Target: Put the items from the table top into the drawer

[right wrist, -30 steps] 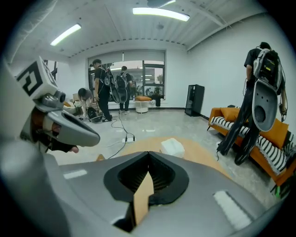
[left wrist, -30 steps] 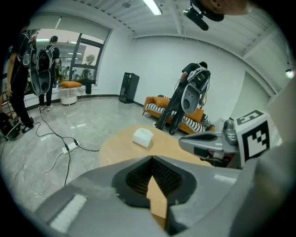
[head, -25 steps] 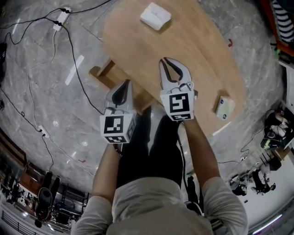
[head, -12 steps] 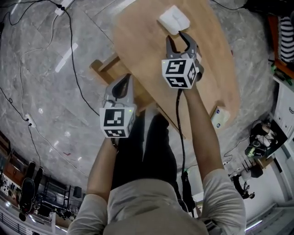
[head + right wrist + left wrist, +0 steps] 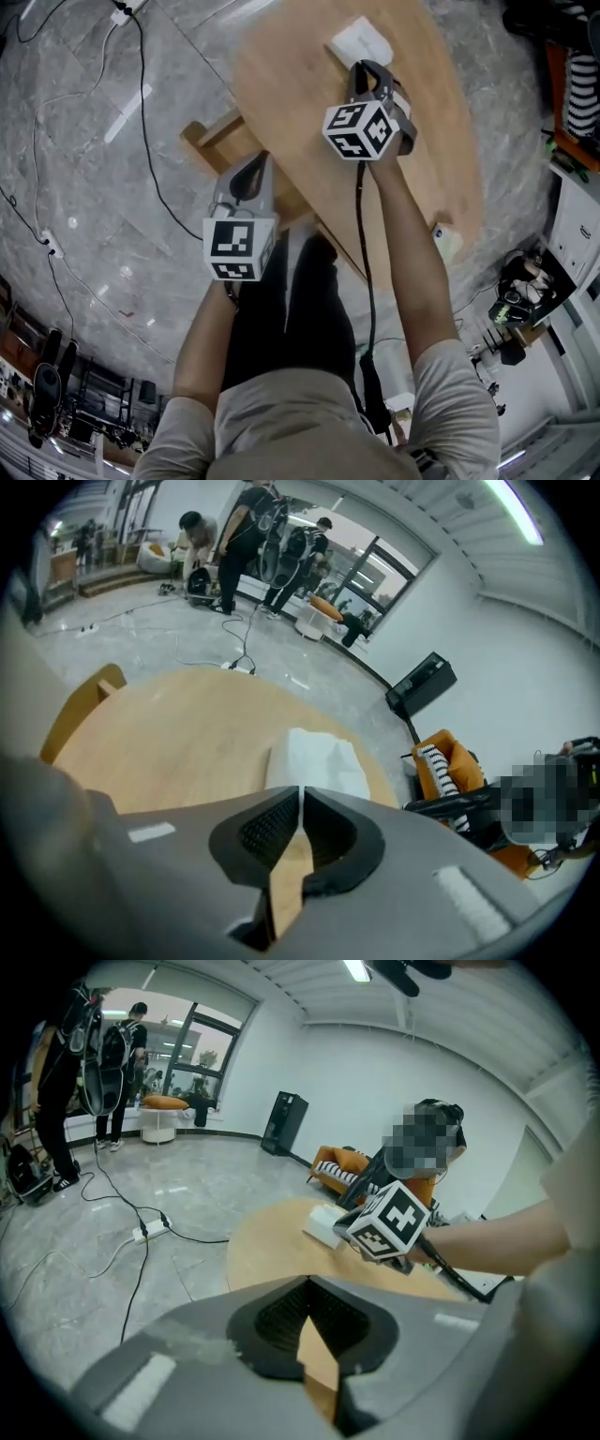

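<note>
Nothing stowed yet: white packet [image 5: 358, 39] and small box [image 5: 448, 242] lie on the table [image 5: 300, 112]. Right claw [image 5: 370, 67] is closing at the packet's near edge, nothing visibly between. Left claw [image 5: 253, 173] is together and empty.

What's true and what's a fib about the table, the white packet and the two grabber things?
1. The white packet lies on the wooden table. True.
2. The left gripper holds the packet. False: its jaws are shut on nothing, well away from the packet.
3. The right gripper points at the packet. True. Its jaws are closing at the packet's near edge, with nothing seen between them.
4. The floor is green carpet. False: the floor is glossy grey stone.
</note>
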A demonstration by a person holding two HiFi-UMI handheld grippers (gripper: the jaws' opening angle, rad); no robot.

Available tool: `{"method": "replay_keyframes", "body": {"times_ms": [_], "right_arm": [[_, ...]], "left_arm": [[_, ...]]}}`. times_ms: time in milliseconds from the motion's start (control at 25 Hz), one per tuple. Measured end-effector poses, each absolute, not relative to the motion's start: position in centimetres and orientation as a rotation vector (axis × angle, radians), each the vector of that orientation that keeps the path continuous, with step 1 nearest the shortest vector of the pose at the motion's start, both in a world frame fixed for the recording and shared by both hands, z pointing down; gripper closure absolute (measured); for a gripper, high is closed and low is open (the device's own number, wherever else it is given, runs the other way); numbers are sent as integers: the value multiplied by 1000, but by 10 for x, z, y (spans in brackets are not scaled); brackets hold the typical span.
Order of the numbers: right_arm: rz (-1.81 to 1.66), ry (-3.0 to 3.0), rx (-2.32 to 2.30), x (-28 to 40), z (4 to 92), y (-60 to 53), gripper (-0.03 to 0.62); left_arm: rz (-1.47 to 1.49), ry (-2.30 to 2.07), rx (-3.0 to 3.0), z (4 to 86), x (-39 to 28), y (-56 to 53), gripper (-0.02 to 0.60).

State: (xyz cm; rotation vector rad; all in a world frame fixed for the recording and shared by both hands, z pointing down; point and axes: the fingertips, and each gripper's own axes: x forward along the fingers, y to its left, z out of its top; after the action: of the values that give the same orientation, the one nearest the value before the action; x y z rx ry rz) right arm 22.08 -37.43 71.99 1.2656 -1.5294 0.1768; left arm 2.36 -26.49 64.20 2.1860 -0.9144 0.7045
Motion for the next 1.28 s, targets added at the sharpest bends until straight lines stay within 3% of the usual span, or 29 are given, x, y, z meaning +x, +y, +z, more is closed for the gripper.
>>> {"method": "replay_keyframes", "body": {"times_ms": [80, 1280], "right_arm": [[151, -1525, 1246, 221, 720, -375, 586], [221, -1843, 1204, 127, 646, -256, 589]], "left_arm": [[695, -919, 2171, 643, 21, -265, 561], [598, -1090, 2072, 642, 8, -178, 561]]}}
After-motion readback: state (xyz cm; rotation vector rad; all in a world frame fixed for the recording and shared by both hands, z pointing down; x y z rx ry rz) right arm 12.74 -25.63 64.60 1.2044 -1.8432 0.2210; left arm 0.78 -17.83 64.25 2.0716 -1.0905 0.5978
